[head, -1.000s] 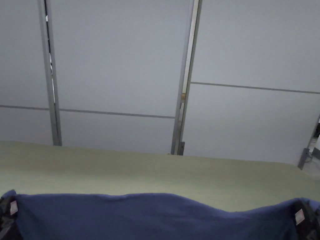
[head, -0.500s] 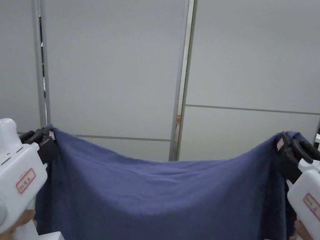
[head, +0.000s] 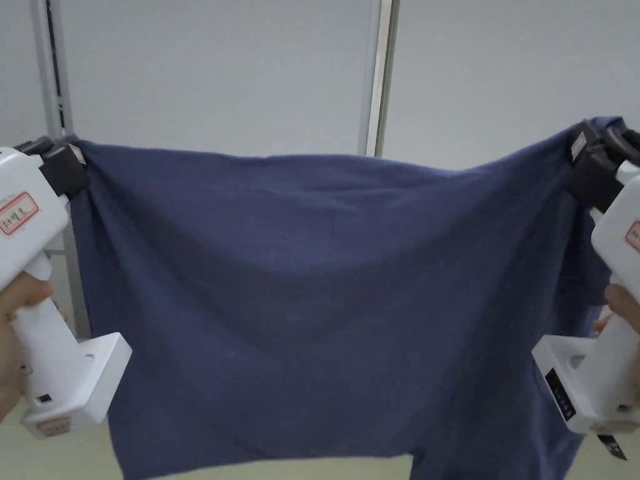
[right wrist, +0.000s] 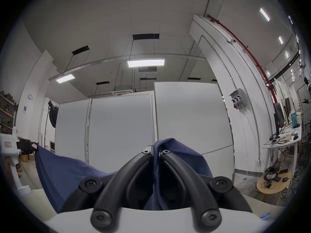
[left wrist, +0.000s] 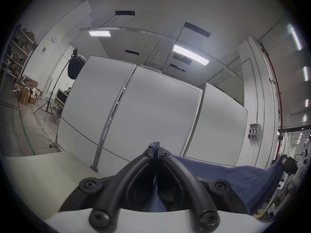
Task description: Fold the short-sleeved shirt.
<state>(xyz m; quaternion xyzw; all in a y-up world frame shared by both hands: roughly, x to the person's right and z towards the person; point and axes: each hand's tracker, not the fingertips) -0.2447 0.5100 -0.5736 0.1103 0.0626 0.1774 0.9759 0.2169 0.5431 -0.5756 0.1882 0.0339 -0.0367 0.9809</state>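
Note:
A dark blue short-sleeved shirt (head: 325,287) hangs spread in the air in the head view, held up by its two top corners. My left gripper (head: 65,156) is shut on the top left corner; in the left gripper view its jaws (left wrist: 154,152) pinch a fold of the shirt (left wrist: 235,176). My right gripper (head: 584,150) is shut on the top right corner; the right gripper view shows its jaws (right wrist: 154,150) closed on bunched cloth of the shirt (right wrist: 176,154). The shirt's lower hem hangs just above the table.
A pale green table (head: 75,456) lies below the shirt. Grey partition panels (head: 219,69) stand behind it. A person's hands (head: 15,300) hold the white gripper handles. A desk with monitors and cables (right wrist: 282,135) stands far to the right.
Both grippers have lifted the shirt from table height up into the air, so it now hangs spread in front of the partition. The head camera has tilted upward too.

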